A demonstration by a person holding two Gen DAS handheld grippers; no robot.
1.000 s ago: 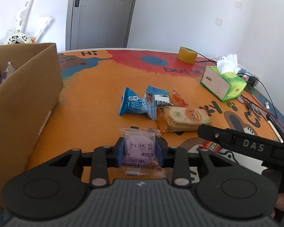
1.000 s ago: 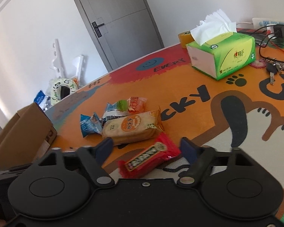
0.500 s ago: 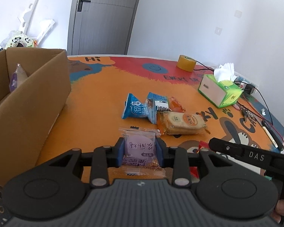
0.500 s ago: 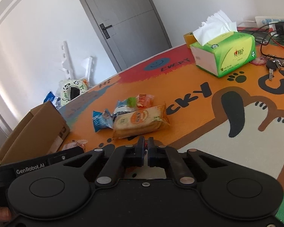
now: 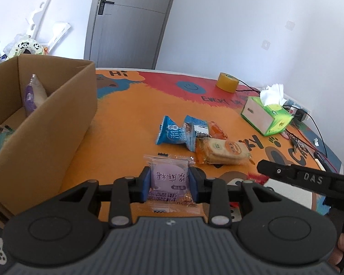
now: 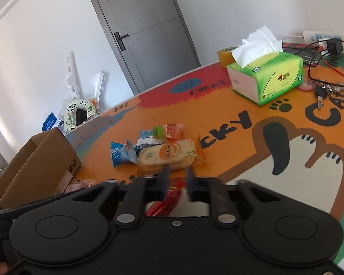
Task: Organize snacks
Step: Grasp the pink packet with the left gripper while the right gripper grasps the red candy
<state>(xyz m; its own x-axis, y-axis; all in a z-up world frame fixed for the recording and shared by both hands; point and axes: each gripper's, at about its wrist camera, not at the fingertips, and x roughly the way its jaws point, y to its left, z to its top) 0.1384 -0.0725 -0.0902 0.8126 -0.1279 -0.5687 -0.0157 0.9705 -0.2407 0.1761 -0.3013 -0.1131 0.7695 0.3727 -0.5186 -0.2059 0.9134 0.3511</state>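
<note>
Jaws of the left gripper (image 5: 169,183) are clamped on the purple snack (image 5: 169,180); the box (image 5: 43,123) lies at ten o'clock, nearer this arm. Right gripper (image 6: 176,178) jaws stand narrowly apart around the red snack (image 6: 165,202); whether they pinch it, I cannot tell.

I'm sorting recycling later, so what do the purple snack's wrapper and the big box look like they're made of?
Purple snack in the left gripper: thin clear plastic film, glossy, crimped edges. Box: plain brown corrugated cardboard, matte, probably uncoated.
</note>
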